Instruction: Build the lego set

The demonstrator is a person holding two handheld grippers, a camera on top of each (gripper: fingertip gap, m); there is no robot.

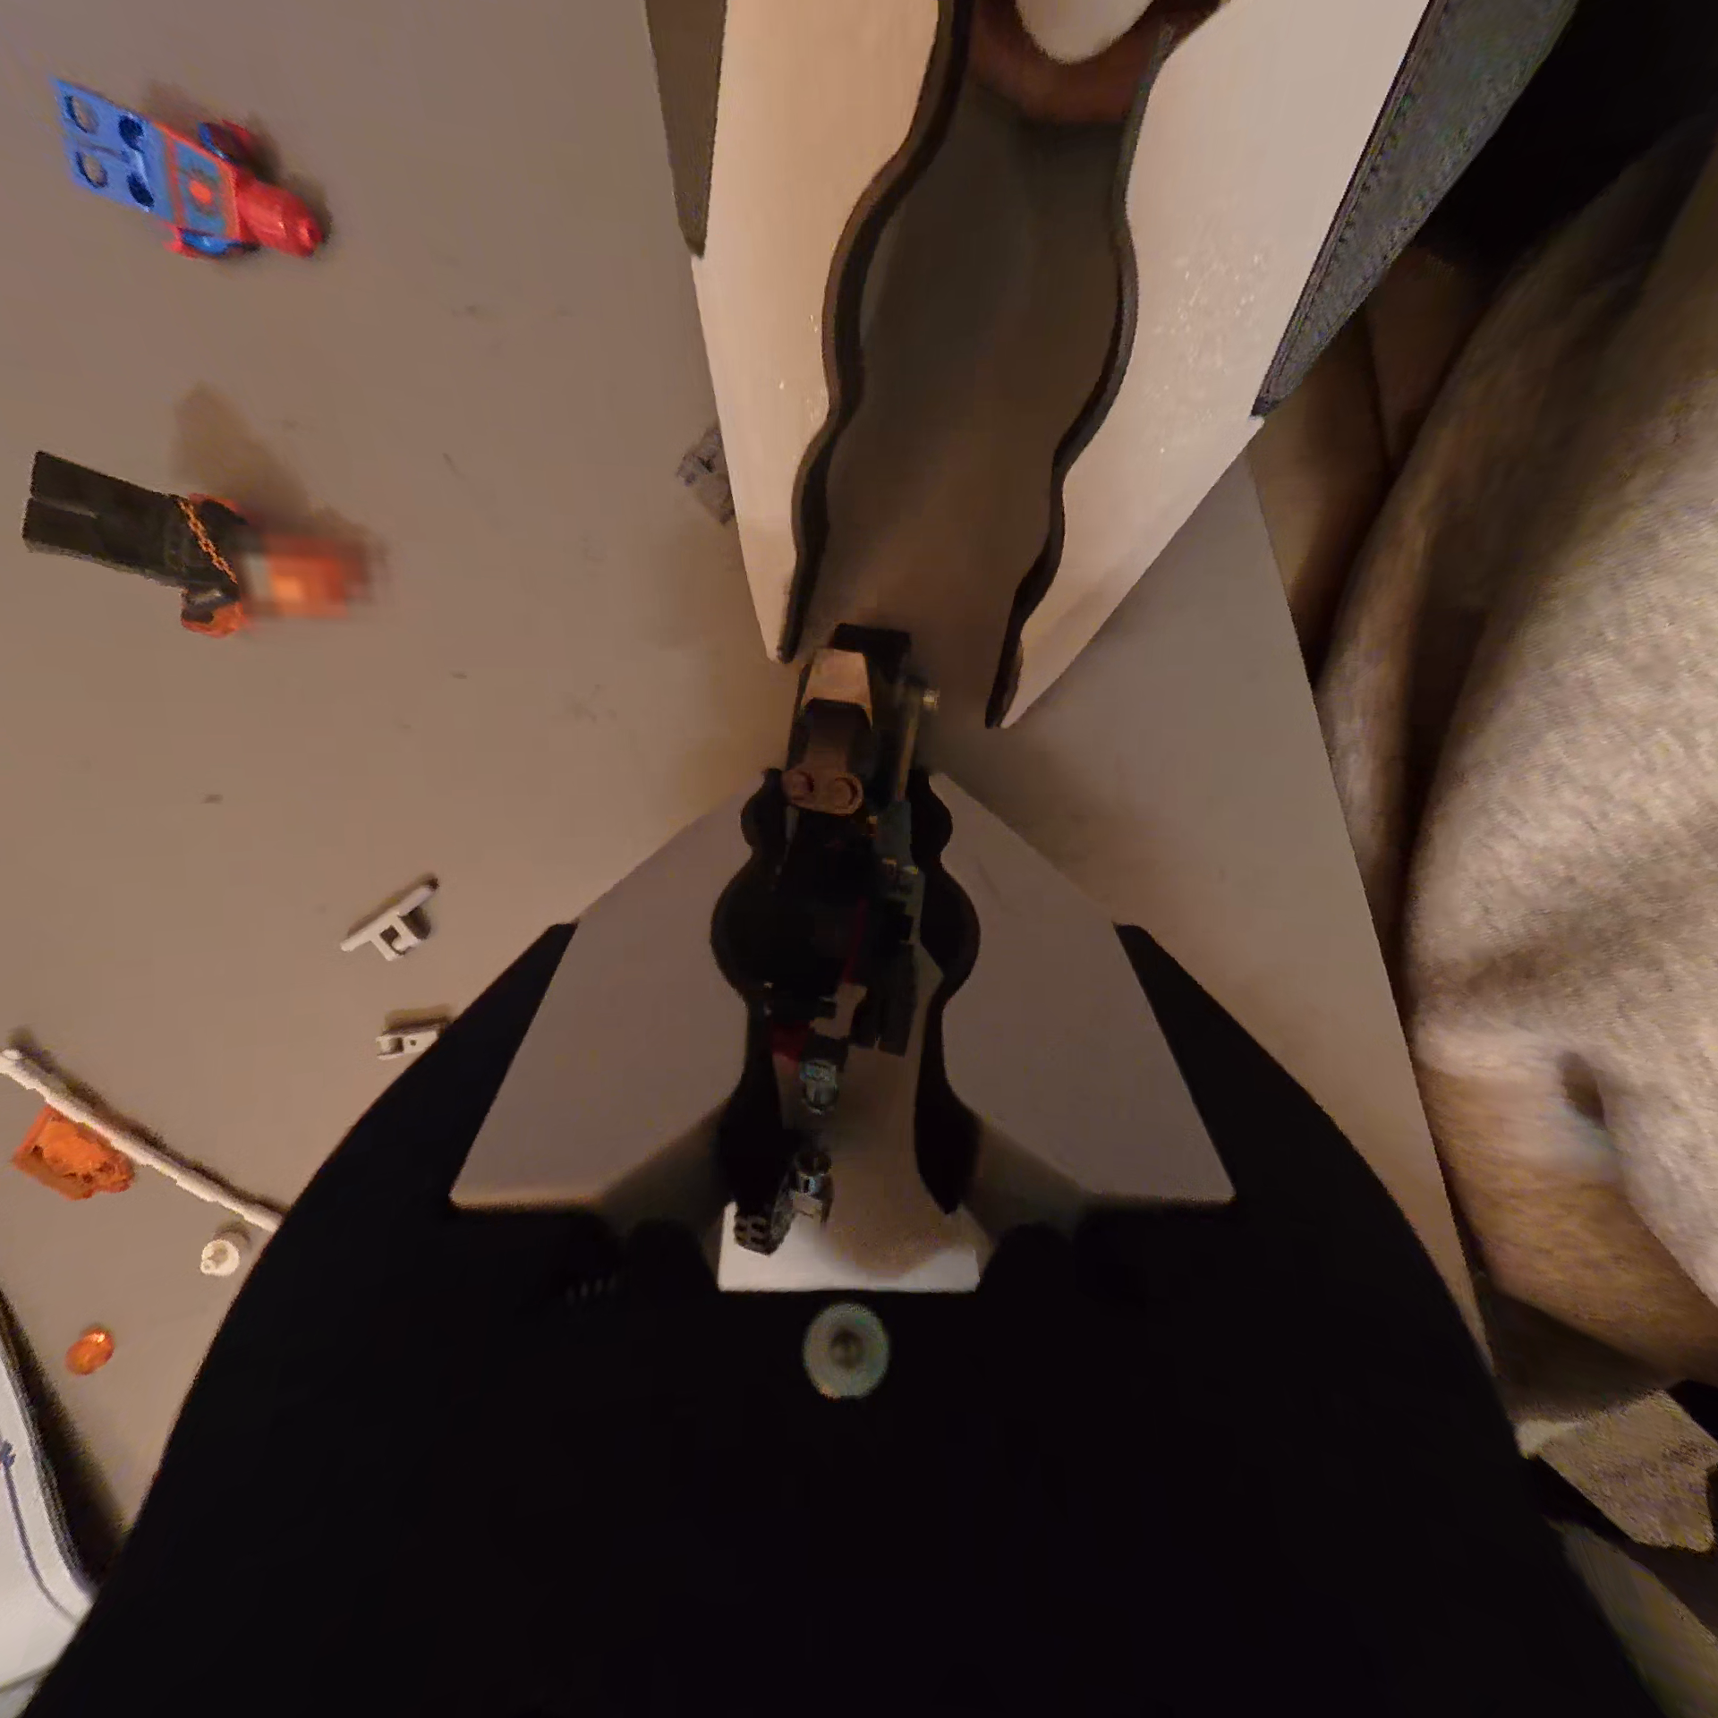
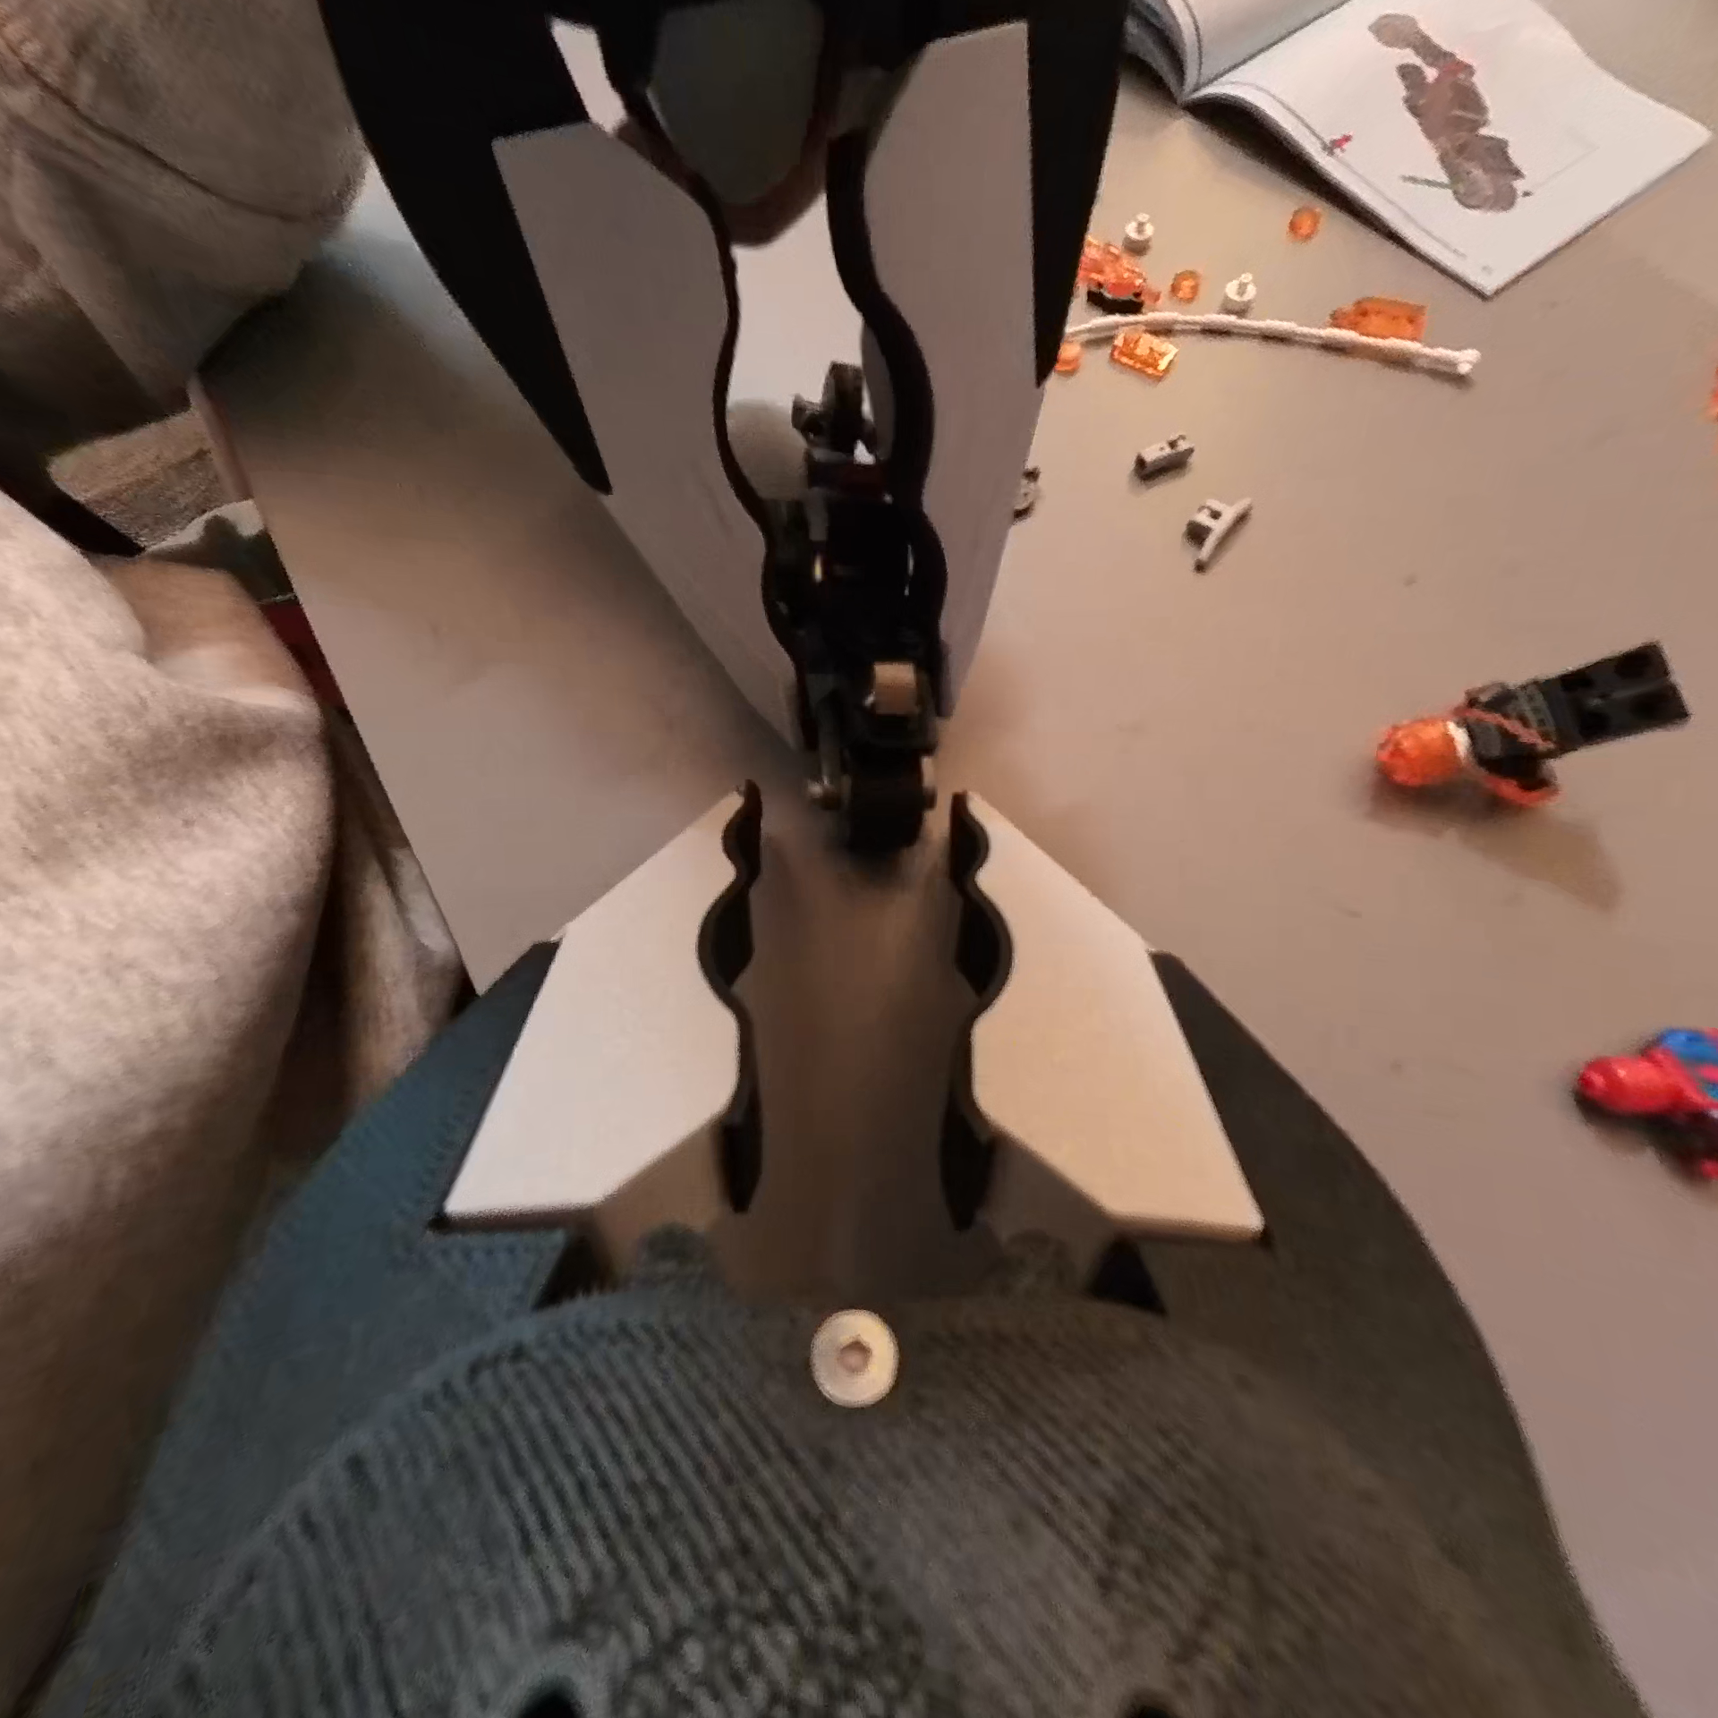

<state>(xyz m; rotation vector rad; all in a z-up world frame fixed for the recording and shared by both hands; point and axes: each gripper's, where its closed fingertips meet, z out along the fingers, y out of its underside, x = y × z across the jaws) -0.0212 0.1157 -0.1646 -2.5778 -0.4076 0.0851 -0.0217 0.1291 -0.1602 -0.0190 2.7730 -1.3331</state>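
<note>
while loose pieces lie scattered on the grey table (image 2: 1301, 837) off to one side of the fingers, namely a red and blue minifigure (image 1: 200, 172), a black and orange minifigure (image 1: 177, 548), small grey parts (image 1: 390, 920), orange bits (image 2: 1143, 351), a white cord (image 2: 1301, 335) and an open instruction booklet (image 2: 1450, 130), a beige cushion (image 1: 1534, 744) crowds the other side. the left gripper (image 1: 832, 837) is clamped on the dark lego build (image 1: 837, 892), whose long axis runs along its fingers, tan tip pointing at the right gripper (image 2: 851, 818). the right gripper's fingers stand parted, the build's end just between their tips.
</note>
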